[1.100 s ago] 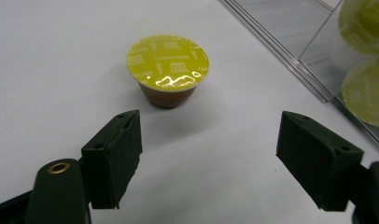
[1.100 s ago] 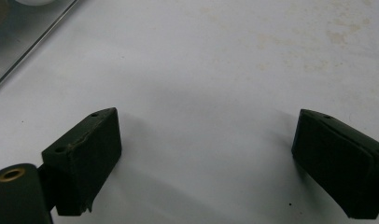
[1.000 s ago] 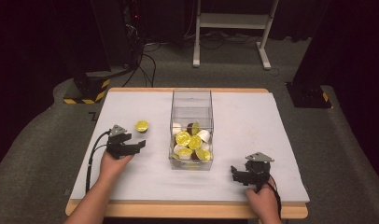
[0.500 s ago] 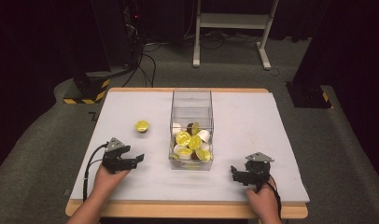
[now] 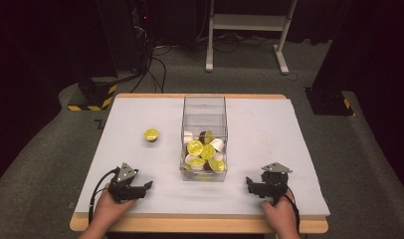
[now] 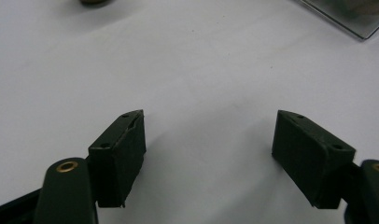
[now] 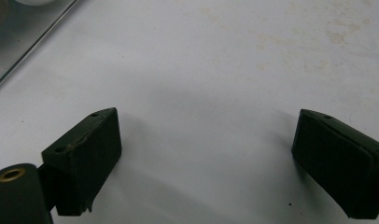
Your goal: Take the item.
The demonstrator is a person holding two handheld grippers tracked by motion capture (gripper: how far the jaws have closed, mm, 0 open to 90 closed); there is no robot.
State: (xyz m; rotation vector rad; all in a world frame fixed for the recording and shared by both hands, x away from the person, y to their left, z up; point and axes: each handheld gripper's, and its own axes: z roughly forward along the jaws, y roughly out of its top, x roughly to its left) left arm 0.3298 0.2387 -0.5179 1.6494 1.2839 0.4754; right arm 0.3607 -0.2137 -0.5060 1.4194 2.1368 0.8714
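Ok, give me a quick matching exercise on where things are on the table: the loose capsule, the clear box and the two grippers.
Things:
1. loose capsule
2. clear box
3. left gripper
4. right gripper

Places:
A. near edge, right of the box
B. table middle, holding capsules
C. alone, left of the box
D. near edge, left of the box

Pairs: 1-C, 2-B, 3-D, 4-A

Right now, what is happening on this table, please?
A person holds a gripper in each hand at the near edge of a white table. A clear box in the middle holds several yellow-lidded capsules, and one capsule sits alone on the table to its left. The left gripper is empty; its jaws have just been closing, with nothing between them. The right gripper rests open and empty.
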